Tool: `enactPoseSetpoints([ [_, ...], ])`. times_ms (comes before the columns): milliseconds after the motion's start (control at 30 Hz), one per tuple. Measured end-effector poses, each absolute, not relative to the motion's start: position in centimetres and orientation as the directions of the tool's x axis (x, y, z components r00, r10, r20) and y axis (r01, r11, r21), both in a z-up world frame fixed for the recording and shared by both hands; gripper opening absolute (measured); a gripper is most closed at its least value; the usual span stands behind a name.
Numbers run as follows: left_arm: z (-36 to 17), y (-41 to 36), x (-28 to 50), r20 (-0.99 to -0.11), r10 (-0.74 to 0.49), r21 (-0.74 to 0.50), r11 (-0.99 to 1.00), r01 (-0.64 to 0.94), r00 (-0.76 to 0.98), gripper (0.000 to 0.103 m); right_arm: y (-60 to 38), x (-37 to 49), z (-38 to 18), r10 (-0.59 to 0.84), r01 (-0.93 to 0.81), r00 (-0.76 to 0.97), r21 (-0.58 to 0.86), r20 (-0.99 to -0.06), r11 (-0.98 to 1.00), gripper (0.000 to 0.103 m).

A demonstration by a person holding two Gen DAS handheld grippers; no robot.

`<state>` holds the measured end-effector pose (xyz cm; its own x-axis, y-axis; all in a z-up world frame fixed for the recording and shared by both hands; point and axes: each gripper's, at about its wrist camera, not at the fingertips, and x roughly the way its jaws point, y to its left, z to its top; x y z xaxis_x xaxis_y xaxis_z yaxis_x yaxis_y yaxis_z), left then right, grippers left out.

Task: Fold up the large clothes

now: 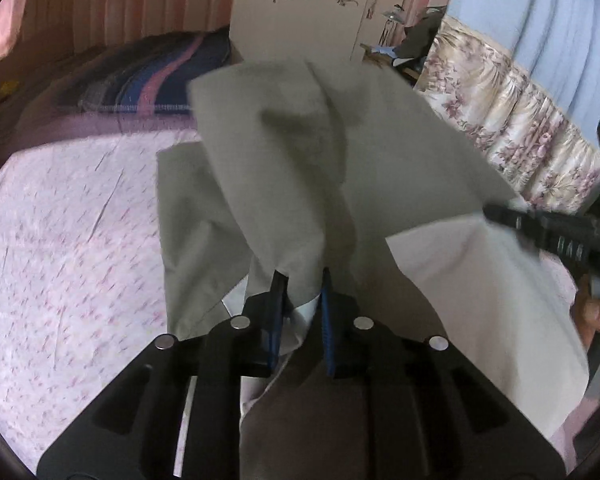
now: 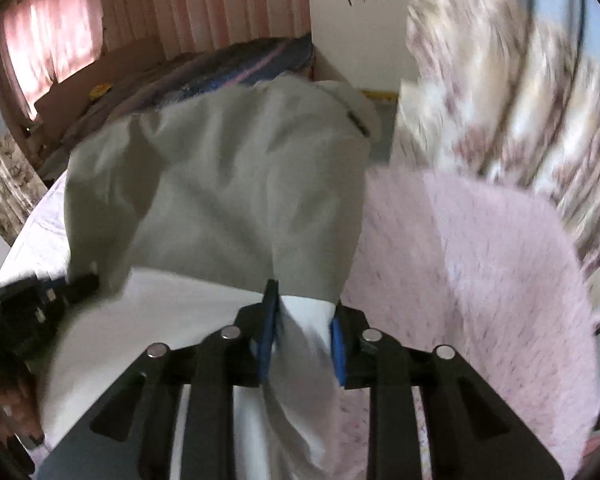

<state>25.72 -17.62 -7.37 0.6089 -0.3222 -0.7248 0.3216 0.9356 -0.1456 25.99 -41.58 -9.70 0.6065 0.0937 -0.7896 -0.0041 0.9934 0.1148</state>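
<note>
The bed [image 1: 60, 240], under a pink patterned sheet, fills the lower part of both views, with a dark striped blanket [image 1: 152, 80] bunched at its far end against the pink panelled wall. A floral curtain [image 1: 512, 120] hangs to the right, badly smeared by motion blur in the right wrist view.

A large grey-white garment [image 1: 284, 152] is lifted off the bed and stretched between the two tools — its far part hangs in loose folds over the sheet, while its near edge runs up to both sets of tongs.

The left tongs [image 1: 302, 280] point steeply down and away, jaws drawn narrow, with a gathered fold of the garment pinched between the blue pads [image 1: 327, 320]. The right tongs [image 2: 302, 300] tilt down likewise, jaws a little wider, gripping a bunched white-lined edge of the same cloth between their pads.

In the left wrist view the right tool enters from the right edge, clamped on the cloth's corner, with the person's hand [image 1: 596, 316] on its handle — no containers are in sight.
</note>
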Motion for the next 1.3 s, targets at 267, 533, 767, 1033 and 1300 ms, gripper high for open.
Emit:
enactPoseSetpoints([
  [267, -6.9, -14.6, 23.4, -0.656, -0.189, -0.049, 0.977, 0.209, 0.731, 0.089, -39.0, 22.0, -8.8, -0.105, 0.124, 0.682, -0.026, -0.724, 0.992, 0.088],
  [533, -1.5, -4.9, 17.6, -0.559, -0.016, 0.02, 0.999, 0.033, 0.829, 0.1, -36.3, 12.7, -3.9, -0.201, 0.342, 0.733, 0.097, -0.65, 0.935, 0.101],
  [767, 0.2, -2.8, 13.4, -0.465, 0.053, 0.071, 0.997, -0.022, 0.884, 0.1, -34.5, 6.3, 1.0, -0.142, 0.251, 0.868, 0.174, -0.476, 0.952, 0.101],
  [1033, 2.0, -2.0, 10.7, -0.325, 0.084, 0.073, 0.995, -0.064, 0.942, 0.1, -32.0, 5.3, 0.0, -0.146, 0.198, 0.89, 0.078, -0.432, 0.977, 0.101],
  [1300, 2.0, -0.5, 10.1, -0.287, 0.026, -0.01, 0.999, -0.031, 0.958, 0.1, -33.1, 5.5, -0.4, -0.114, 0.196, 0.882, 0.135, -0.458, 0.971, 0.101],
])
